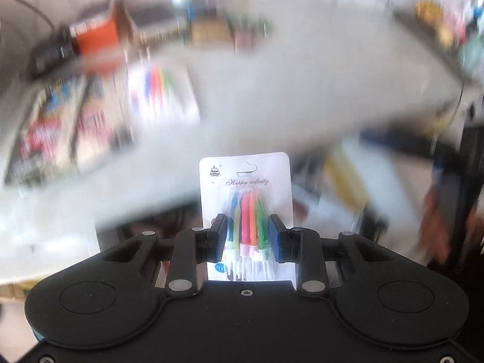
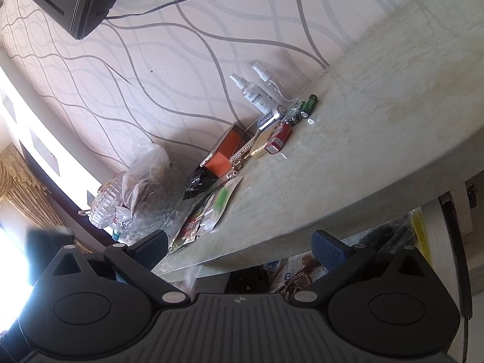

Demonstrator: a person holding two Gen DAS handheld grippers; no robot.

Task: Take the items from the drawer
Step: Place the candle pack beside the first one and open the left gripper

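Left gripper (image 1: 247, 236): fingers (image 1: 219, 236) closed on one candle pack (image 1: 245, 181), clamped at the blister from both sides, card upright and poking up past the fingertips. Card reads "Happy infinity"; about five twisted candles in it: blue, yellow, red, orange, green. Pack is held in the air in front of the counter (image 1: 302, 69), whose surface is motion-blurred. On that counter, up-left of the held pack: one second candle pack (image 1: 160, 90) lying flat, two dark printed packets (image 1: 60, 127) further left, one orange box (image 1: 96, 34) behind them. Everything else in the left view is too blurred to count. Right gripper (image 2: 240, 246): fingers (image 2: 328, 249) spread wide, nothing between them, hovering at the near edge of the counter (image 2: 378, 115). Along the wall on that counter: two clear spray bottles (image 2: 251, 93) at the far end, several loose batteries (image 2: 307, 107) just in front of them (count unclear, at least three), one red box (image 2: 279, 139) and one brass padlock (image 2: 260, 150) touching it, one orange box (image 2: 224, 151), then one flat packet (image 2: 217, 208) and clear plastic bags (image 2: 145, 178) nearest the gripper. Below the counter edge, right of the right gripper, a cluttered space with one yellow item (image 2: 422, 233); cannot tell if it's the drawer.
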